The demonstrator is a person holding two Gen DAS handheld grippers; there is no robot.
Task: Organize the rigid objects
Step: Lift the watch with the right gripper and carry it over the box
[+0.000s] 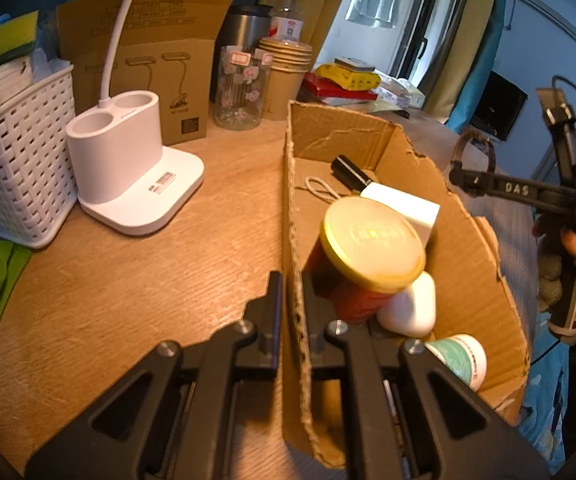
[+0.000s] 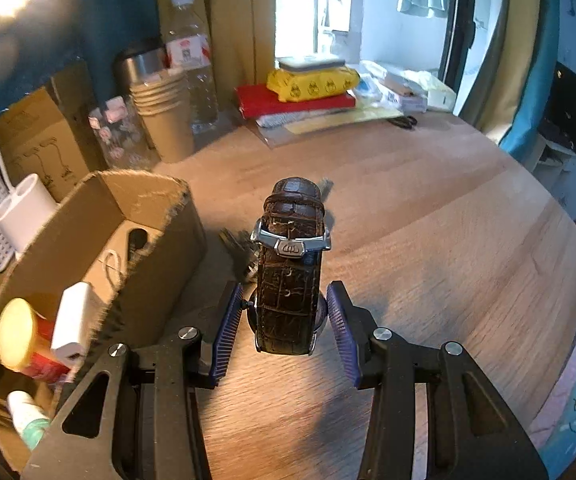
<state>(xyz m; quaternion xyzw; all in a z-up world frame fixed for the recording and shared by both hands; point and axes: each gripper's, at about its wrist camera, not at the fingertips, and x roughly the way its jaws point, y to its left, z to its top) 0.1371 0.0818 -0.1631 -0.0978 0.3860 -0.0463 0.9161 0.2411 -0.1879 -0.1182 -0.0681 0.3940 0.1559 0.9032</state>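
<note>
The right gripper (image 2: 286, 320) grips a brown leather watch (image 2: 289, 280) between its blue pads (image 2: 228, 328), which press the case from both sides while the buckled strap stands upright above the fingers, over the wooden table (image 2: 427, 240) just right of the cardboard box (image 2: 144, 208). The left gripper (image 1: 291, 304) is clamped on the box's near wall (image 1: 293, 240), one finger outside and one inside. Inside the box lie a yellow-lidded red can (image 1: 367, 248), a white block (image 1: 403, 204) and a white pebble-shaped case (image 1: 409, 312).

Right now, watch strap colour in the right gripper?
Dark brown, crocodile-grain leather watch strap; clearest in right wrist view.
</note>
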